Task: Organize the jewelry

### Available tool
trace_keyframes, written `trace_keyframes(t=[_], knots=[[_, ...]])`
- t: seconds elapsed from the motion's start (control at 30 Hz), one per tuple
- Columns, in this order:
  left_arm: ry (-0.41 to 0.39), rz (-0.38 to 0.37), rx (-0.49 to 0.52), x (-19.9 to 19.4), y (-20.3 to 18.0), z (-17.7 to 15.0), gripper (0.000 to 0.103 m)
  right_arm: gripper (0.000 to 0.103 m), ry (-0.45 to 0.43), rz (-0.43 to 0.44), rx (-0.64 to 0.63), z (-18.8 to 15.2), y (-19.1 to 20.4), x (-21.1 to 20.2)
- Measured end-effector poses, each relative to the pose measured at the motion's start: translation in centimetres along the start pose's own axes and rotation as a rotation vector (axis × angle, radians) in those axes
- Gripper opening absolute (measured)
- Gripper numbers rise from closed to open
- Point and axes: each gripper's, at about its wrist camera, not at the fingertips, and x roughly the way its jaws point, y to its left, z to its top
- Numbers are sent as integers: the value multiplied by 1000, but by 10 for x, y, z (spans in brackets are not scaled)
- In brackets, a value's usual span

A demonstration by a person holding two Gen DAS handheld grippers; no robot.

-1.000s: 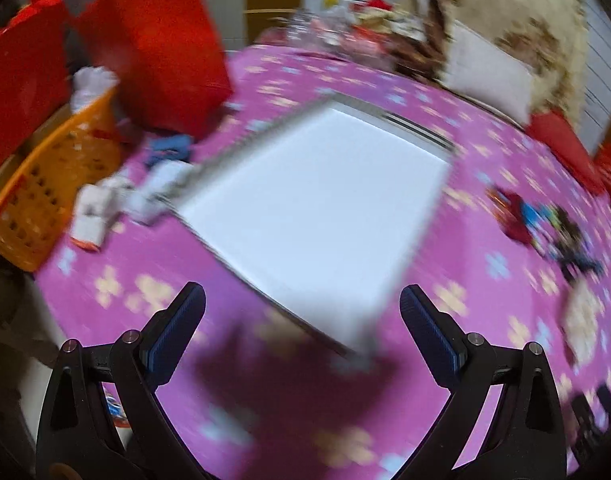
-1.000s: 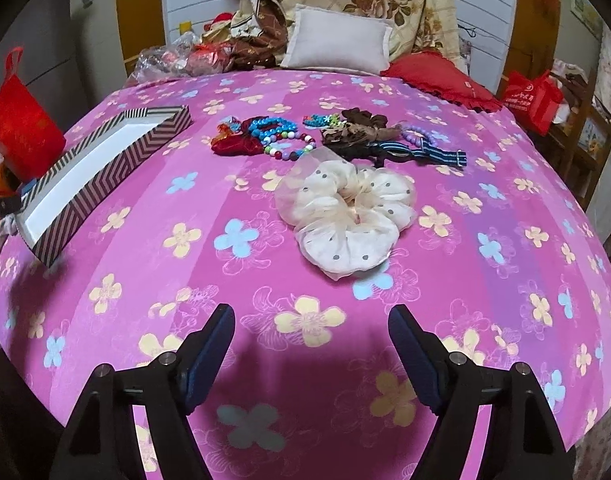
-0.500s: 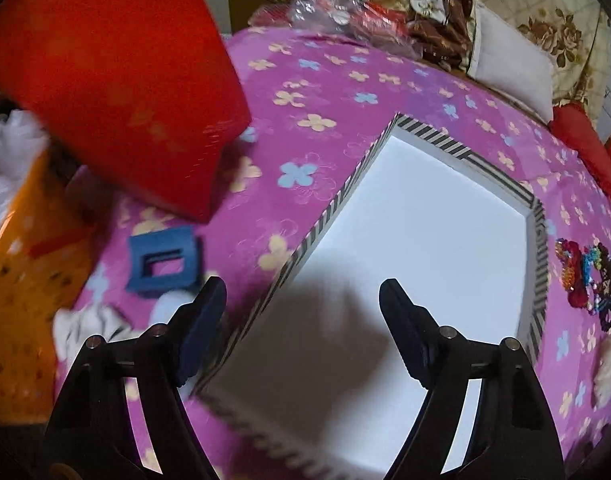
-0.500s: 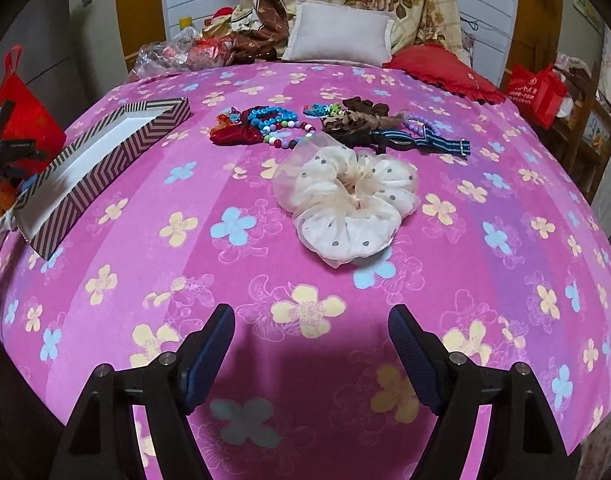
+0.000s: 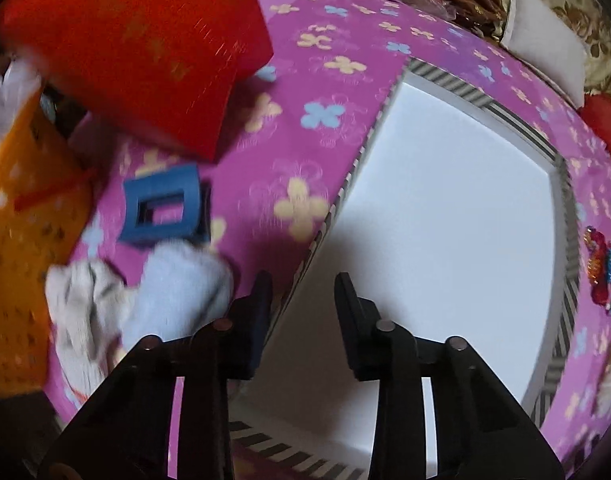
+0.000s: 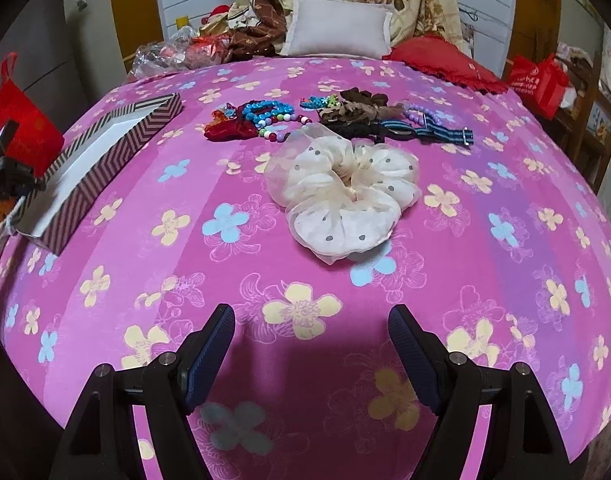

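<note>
A shallow striped box with a white inside [image 5: 457,216] lies on the pink flowered bed; it also shows at the left in the right wrist view [image 6: 101,152]. My left gripper [image 5: 303,300] straddles the box's left wall, jaws narrowed around it but with a gap still showing. My right gripper [image 6: 311,332] is open and empty above the bedspread. A cream dotted scrunchie [image 6: 345,196] lies ahead of it. Beyond lie bead bracelets [image 6: 269,114], a red scrunchie [image 6: 225,130], brown hair ties [image 6: 357,110] and a striped strap [image 6: 437,134].
A red bag [image 5: 137,48], an orange basket [image 5: 21,248], a blue hair claw [image 5: 161,208] and white cloths [image 5: 145,300] sit left of the box. Pillows [image 6: 341,30] and clutter line the bed's far edge. A red bag [image 6: 537,80] stands at the right.
My left gripper has moved down onto the box's left wall and its jaws have narrowed around it. The right gripper has barely moved.
</note>
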Motion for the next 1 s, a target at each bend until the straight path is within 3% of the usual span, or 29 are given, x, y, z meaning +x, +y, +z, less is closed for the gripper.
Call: trace_keyframes(t=[0.1,0.23,0.4,0.47,0.53,0.6,0.77,1.0], knots=[[11,1,-8,-5,-1,-19,30,77,1,23,20,-1,-5,-1],[-33,73,-4,-11,-3,-33,30,77,3,62,50,-3,-13,-3],[-185,32,-32,-66,-13,-47,31,77,-43,88,146,-4,-40,-12],[-249,39,13,-93,-32,-57,37,77,-48,99,193,-3,-55,-11],[-298,17,73,-112,-58,-69,58,77,-48,105,233,-3,-69,-9],[-333,-36,142,-127,-90,-83,70,77,-46,105,259,-2,-83,-7],[-282,-160,299,-126,-173,-95,71,77,-33,107,285,-2,-109,-5],[-199,-222,356,-95,-254,-83,71,77,-25,107,287,-1,-125,-3]])
